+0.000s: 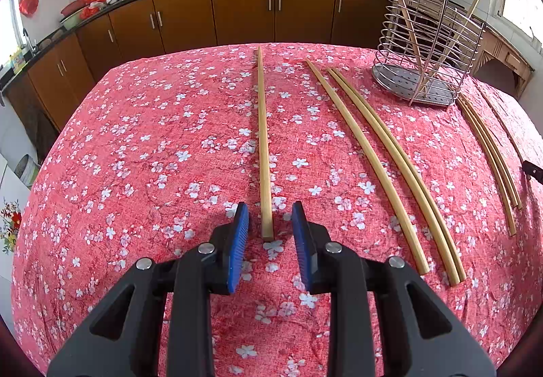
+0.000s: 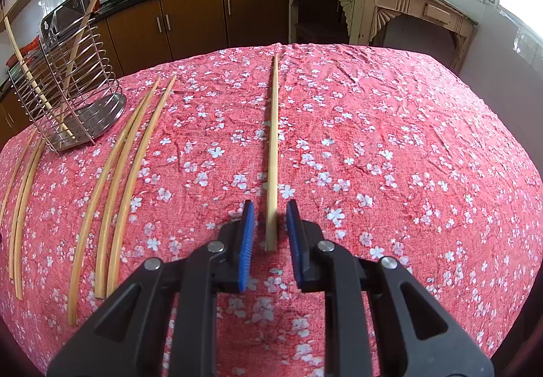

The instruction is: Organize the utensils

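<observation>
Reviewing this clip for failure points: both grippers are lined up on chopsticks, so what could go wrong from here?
1. Each open gripper, left gripper and right gripper, straddles only the near end of its chopstick; an end grip may let the stick droop or pivot.
2. The tablecloth is wrinkled, so closing low might snag fabric.
3. The wire holder already carries two leaning chopsticks; inserting more could knock them or tip it.

Chopsticks (image 1: 370,169) left of rack (image 1: 424,47)
</observation>
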A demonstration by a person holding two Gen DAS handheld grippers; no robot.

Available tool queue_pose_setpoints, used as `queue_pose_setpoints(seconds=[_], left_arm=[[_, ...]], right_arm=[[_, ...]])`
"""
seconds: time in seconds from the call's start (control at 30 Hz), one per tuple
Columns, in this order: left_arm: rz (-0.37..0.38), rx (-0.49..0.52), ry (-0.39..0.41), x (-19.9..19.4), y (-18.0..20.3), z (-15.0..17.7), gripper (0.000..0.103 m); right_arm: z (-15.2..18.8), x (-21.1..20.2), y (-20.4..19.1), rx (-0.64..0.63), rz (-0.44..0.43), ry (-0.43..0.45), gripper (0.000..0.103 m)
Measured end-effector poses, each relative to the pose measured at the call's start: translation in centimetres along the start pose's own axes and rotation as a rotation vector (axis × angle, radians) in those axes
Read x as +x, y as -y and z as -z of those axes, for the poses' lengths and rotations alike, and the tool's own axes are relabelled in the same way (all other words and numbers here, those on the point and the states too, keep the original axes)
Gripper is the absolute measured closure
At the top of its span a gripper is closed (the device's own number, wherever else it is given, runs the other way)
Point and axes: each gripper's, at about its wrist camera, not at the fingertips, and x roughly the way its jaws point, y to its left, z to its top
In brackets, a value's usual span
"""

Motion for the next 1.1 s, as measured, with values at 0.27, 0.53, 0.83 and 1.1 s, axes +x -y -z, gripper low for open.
queue_pose_setpoints(seconds=[0.27, 0.53, 0.83, 1.1], left_arm=[[-0.008, 0.01, 0.002, -0.2, 0.3, 0.2, 0.096], [0.02, -0.019, 0.14, -5.1, -1.0, 0.1, 0.096], [0.03, -0.121, 0.385, -11.6, -2.9, -3.7, 0.096], [0.019, -0.211, 0.481, -13.6, -4.6, -7.7, 0.096]], right_arm=[[0.3, -0.7, 0.5, 0.029, -0.026, 0.011, 0.096], [0.1, -6.3, 0.6, 0.02, -0.044, 0.171, 0.096], [-2.8, -12.8, 0.2, 0.004, -0.049, 0.405, 0.096], [-6.3, -15.0, 0.0, 0.033, -0.071, 0.506, 0.096]])
